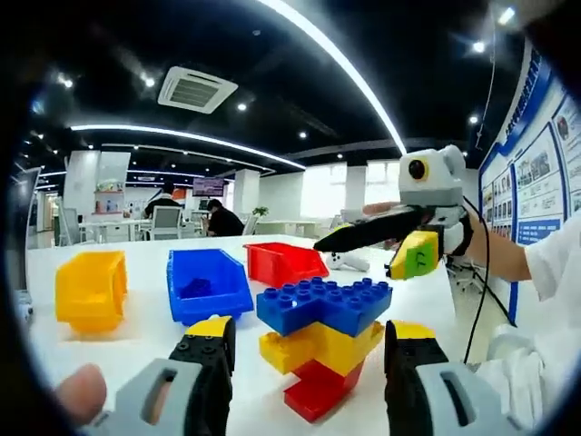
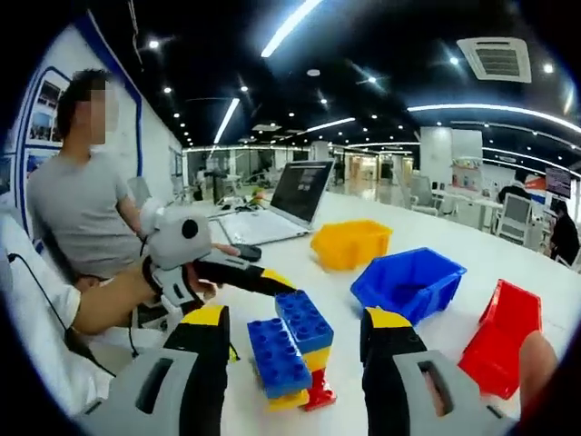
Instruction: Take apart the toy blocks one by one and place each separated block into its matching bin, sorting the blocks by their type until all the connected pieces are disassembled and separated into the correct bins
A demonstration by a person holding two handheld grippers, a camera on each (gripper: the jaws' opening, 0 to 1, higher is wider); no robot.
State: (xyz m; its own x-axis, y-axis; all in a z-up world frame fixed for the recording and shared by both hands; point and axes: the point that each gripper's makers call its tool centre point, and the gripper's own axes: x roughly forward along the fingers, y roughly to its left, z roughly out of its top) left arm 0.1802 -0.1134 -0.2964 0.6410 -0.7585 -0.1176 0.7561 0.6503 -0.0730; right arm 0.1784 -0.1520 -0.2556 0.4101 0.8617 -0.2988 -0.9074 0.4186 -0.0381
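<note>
A stack of toy blocks (image 1: 320, 341) stands on the white table (image 1: 136, 341) near its front edge: two blue bricks crossed on top, yellow bricks under them, a red brick at the base. The left gripper (image 1: 309, 363) sits low with its jaws spread wide on either side of the stack, not touching it, apparently lined up to steady the lower bricks. The right gripper (image 1: 381, 245), seen in the left gripper view above and beyond the stack, also has its jaws parted and holds nothing; its own view places the blue bricks (image 2: 290, 345) between its open jaws, likely so it can pull off the top brick. Further back stand the yellow bin (image 1: 91, 289), the blue bin (image 1: 207, 283) with a blue piece inside, and the red bin (image 1: 283, 262). A laptop (image 2: 289, 204) sits toward the far edge.
</note>
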